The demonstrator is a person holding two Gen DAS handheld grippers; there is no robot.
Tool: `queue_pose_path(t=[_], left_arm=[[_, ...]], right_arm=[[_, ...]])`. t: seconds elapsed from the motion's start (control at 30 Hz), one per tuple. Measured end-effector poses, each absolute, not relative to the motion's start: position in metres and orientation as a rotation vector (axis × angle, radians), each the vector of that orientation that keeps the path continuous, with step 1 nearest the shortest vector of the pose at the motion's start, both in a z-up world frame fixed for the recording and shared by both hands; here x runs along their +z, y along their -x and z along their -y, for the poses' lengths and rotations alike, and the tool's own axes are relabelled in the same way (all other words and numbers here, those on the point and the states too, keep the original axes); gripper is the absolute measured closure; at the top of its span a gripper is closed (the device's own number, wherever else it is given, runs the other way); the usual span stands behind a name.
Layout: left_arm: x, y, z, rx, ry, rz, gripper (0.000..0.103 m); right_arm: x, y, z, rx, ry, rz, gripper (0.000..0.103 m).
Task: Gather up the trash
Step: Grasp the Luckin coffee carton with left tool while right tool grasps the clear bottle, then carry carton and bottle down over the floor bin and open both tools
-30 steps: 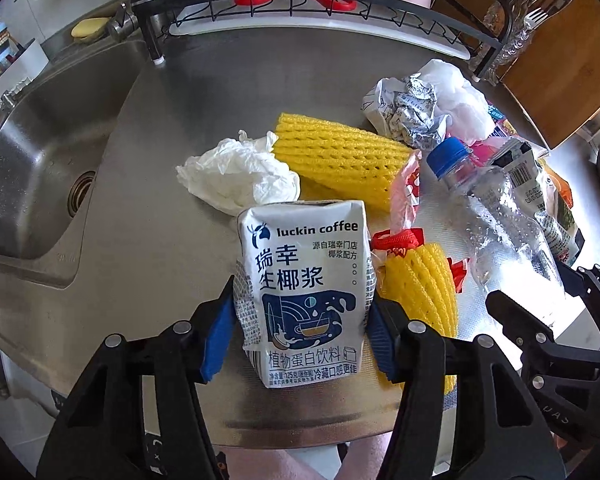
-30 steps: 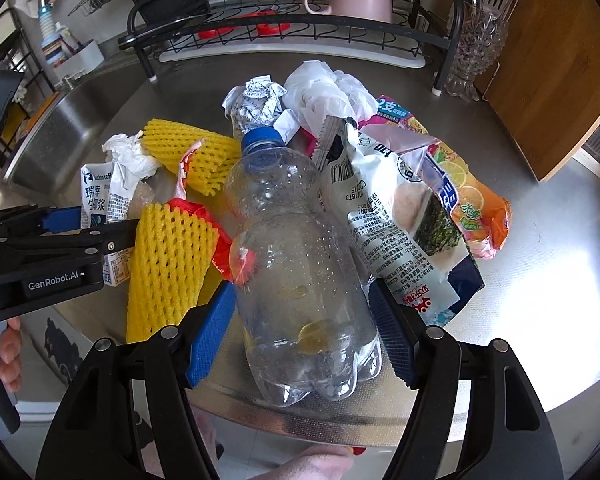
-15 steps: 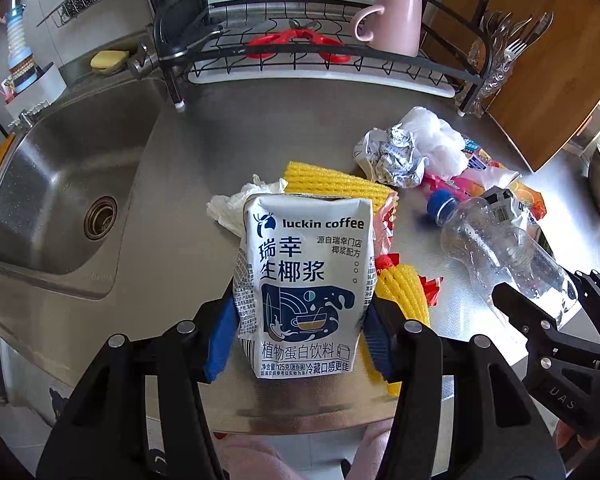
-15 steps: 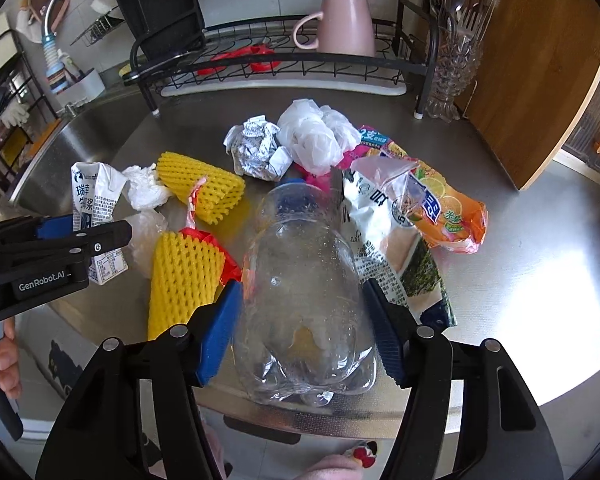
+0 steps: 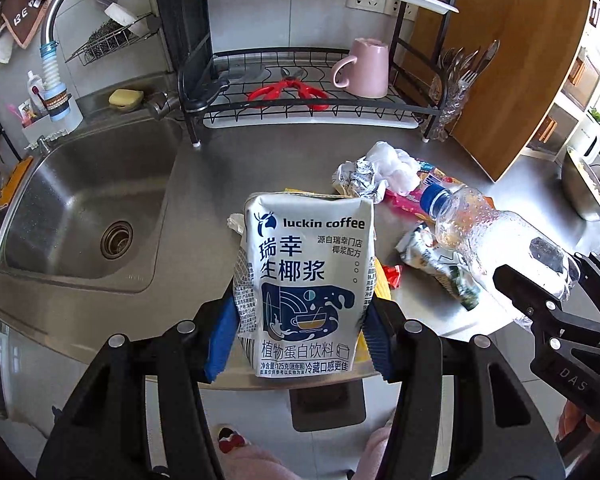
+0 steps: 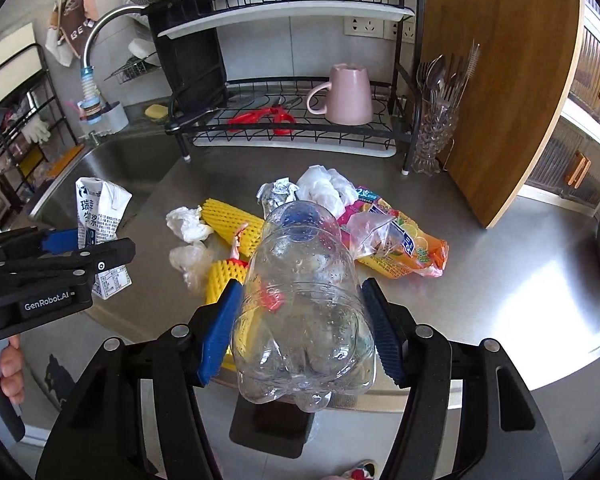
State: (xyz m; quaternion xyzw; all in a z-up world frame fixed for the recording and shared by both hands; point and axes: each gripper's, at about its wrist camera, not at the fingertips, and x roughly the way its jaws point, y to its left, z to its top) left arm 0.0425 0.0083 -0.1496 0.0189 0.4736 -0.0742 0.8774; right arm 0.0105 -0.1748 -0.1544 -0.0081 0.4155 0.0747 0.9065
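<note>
A steel table (image 6: 500, 280) carries a heap of rubbish. Above its front edge, the right gripper (image 6: 302, 332) holds a clear plastic bottle (image 6: 304, 300), blue pads pressing its sides; its jaws have just been closing on it. Beside it, the left gripper (image 5: 300, 332) clamps a white drink carton (image 5: 306, 280) upright, jaws half open around it.
</note>
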Motion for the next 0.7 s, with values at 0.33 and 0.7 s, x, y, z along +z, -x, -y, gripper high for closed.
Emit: queue_pose_path(t=[0.33,0.7], left_arm=[[-0.143,0.02,-0.01,-0.194,-0.051,-0.964,0.05],[-0.199,0.081,-0.012,-0.257,-0.066,-1.069,0.051]], right_arm=[[-0.139,0.052,0.182,0.166,0.007,-0.832,0.04],[-0.177,0.118,0.175,0.187,-0.016,-0.938,0.04]])
